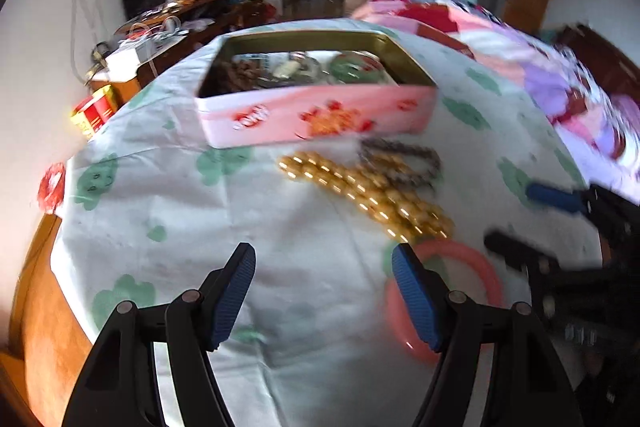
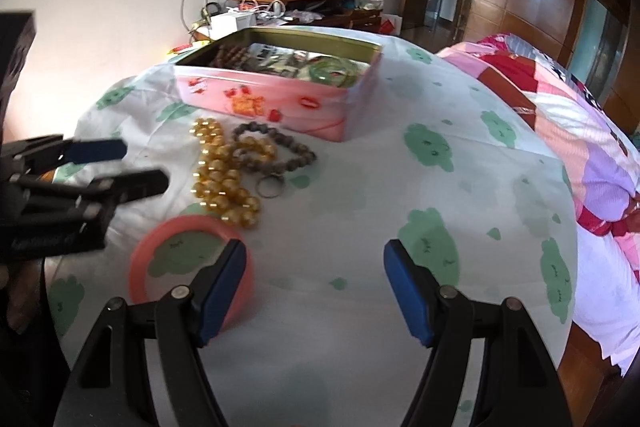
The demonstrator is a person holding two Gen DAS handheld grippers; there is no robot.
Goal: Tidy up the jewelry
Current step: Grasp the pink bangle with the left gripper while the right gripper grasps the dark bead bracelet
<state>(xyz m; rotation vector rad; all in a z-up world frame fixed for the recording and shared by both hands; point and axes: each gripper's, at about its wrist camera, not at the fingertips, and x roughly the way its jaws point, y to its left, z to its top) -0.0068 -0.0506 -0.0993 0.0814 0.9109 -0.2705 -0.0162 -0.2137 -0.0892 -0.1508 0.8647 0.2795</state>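
An open pink tin box (image 1: 320,117) (image 2: 280,99) sits on the cloth-covered table and holds several pieces of jewelry. In front of it lie a gold bead string (image 1: 368,197) (image 2: 224,175), a dark bead bracelet (image 1: 404,159) (image 2: 276,153) and a small metal ring (image 2: 270,187). A pink bangle (image 1: 472,259) (image 2: 160,239) lies nearest me. My left gripper (image 1: 324,291) is open and empty, just left of the bangle. My right gripper (image 2: 314,287) is open and empty, just right of the bangle. Each gripper also shows in the other's view, the right (image 1: 532,219) and the left (image 2: 132,167).
The table wears a white cloth with green prints (image 2: 400,187). A bed with a pink patterned quilt (image 2: 560,115) lies to the right. A cluttered wooden desk (image 2: 300,3) stands against the far wall. A red and yellow box (image 1: 94,111) sits at the table's left.
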